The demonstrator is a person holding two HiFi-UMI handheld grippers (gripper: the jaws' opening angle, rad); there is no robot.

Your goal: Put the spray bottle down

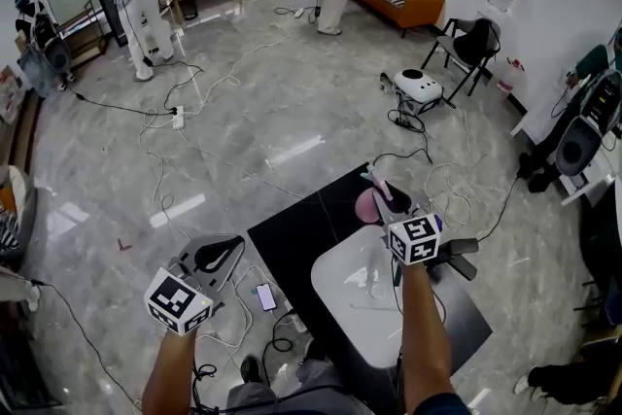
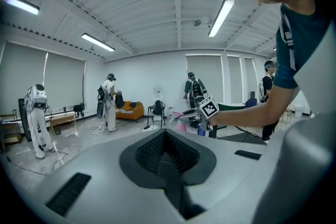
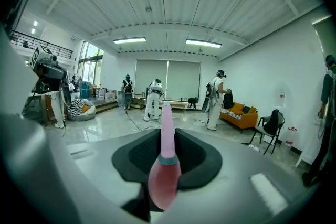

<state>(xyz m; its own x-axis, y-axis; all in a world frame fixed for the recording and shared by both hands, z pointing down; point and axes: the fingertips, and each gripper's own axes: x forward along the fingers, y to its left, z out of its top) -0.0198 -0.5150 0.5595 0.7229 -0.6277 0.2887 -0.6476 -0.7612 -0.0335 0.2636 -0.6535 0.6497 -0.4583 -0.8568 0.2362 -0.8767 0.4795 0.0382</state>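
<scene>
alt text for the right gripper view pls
A pink spray bottle is held in the right tongs, its nozzle pointing away. Beyond, on a glossy floor, stand several people, a white robot and an orange sofa.

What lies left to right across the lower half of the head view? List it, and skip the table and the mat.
left gripper → phone → pink spray bottle, held in the right gripper
</scene>
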